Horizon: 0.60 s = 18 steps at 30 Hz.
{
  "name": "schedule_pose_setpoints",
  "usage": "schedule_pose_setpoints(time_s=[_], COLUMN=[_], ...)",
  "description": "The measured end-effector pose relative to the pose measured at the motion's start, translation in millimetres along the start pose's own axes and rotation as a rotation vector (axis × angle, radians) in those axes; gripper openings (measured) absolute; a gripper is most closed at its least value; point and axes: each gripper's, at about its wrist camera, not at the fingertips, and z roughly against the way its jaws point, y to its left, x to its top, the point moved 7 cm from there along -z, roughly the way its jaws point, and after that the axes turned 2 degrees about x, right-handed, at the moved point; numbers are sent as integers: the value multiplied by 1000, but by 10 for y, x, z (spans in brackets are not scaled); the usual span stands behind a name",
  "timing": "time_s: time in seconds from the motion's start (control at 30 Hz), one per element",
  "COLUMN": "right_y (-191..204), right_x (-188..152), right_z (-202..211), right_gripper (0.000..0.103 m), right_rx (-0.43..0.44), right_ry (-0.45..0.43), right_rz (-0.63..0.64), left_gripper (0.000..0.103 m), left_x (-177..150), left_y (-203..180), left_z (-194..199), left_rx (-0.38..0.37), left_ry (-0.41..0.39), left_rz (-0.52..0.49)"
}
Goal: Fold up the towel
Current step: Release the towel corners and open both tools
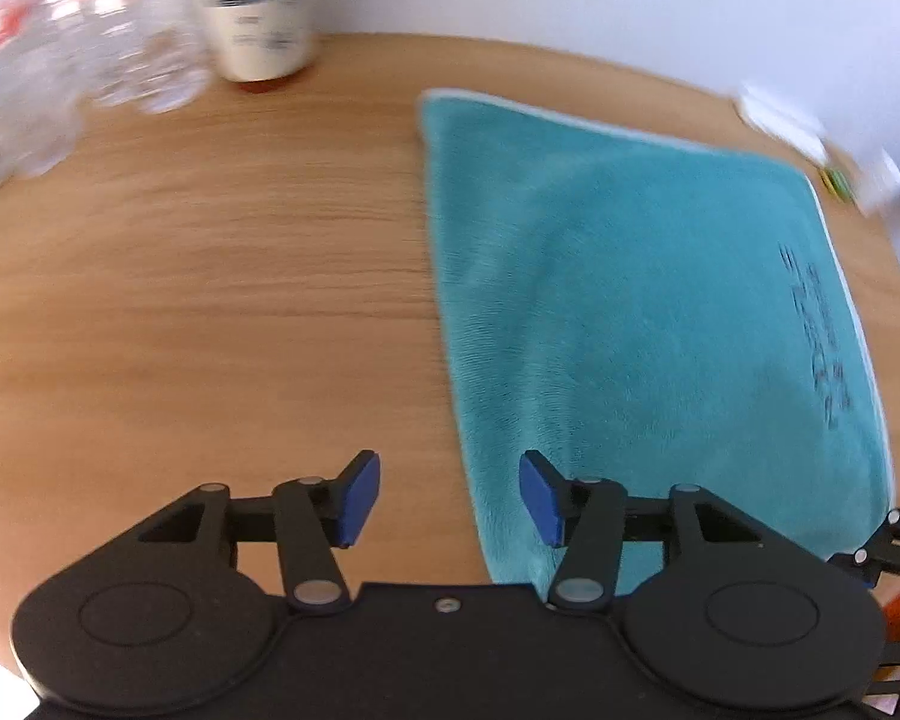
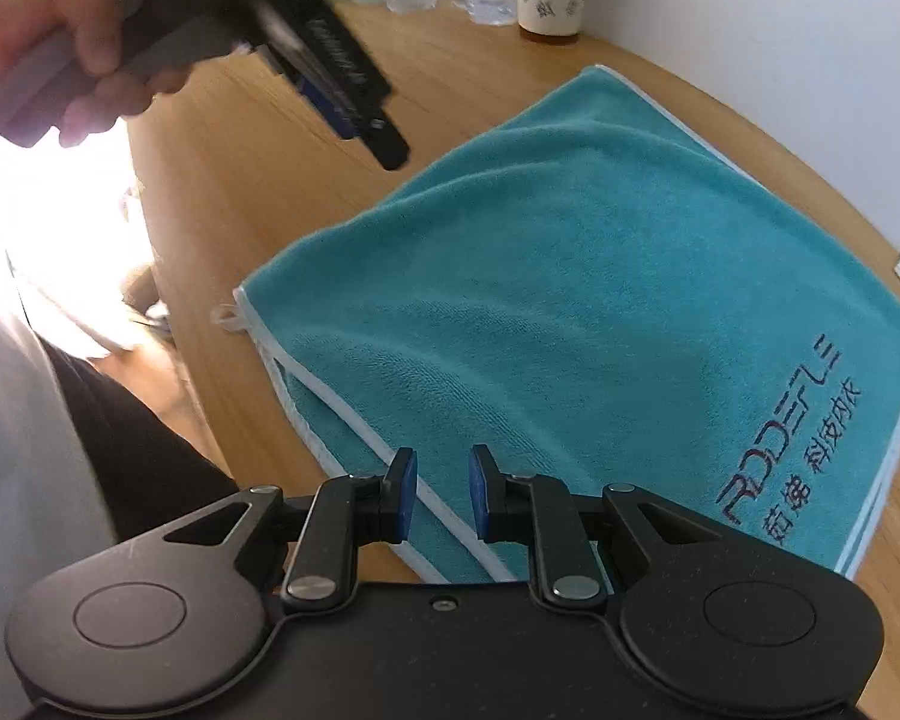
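Observation:
A teal towel (image 1: 630, 300) with white trim and dark lettering lies flat on the wooden table (image 1: 210, 270). In the right wrist view the towel (image 2: 570, 300) shows two layers at its near edge and a small loop at its left corner. My left gripper (image 1: 450, 498) is open, one finger over the towel's near left edge and the other over bare wood. My right gripper (image 2: 442, 498) is open with a narrow gap, low over the trimmed near edge, holding nothing. A hand (image 2: 60, 48) holds the left gripper (image 2: 360, 120) above the table, left of the towel.
A paper cup (image 1: 258, 6) and clear plastic bottles (image 1: 60, 60) stand at the table's far left corner by the white wall. A white object (image 1: 798, 126) lies beyond the towel's far right corner. The person's body (image 2: 30, 420) is beside the table's near edge.

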Motion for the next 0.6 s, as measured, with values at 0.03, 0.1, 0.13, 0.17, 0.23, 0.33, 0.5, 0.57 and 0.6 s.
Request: schedule_pose_setpoints(time_s=[0.03,0.1,0.13,0.17,0.23,0.33,0.5,0.57,0.6], right_y=[18,44,49,59,63,51,-26,-15,-8], right_x=[-32,-56,-62,-76,-99,-104,-144,-210,-238], right_z=[-34,-76,-77,-95,-141,-132,-65,-33,-15], right_gripper=[25,25,25,27,28,17,6,6,6], right_rx=[-33,-73,-78,-84,-111,-110,-100,-92,-88], right_ry=[17,35,37,43,61,66,84,107,114], right_rz=[-11,-15,-11,-11,-22,-41,-74,-69,-69], left_gripper=[54,54,55,56,61,74,87,87,87], left_x=[16,34,39,50,94,146,146,144,144], left_y=[-19,-50,-65,-78,-96,-110,-53,-53,-59], left_z=[-62,-160,-195,-217,-235,-288,-341,-360,-362], left_rx=[-4,-16,-22,-20,7,30,38,40,43], left_ry=[10,29,32,32,20,26,31,28,26], left_rz=[-35,-76,-93,-111,-153,-188,-184,-194,-198])
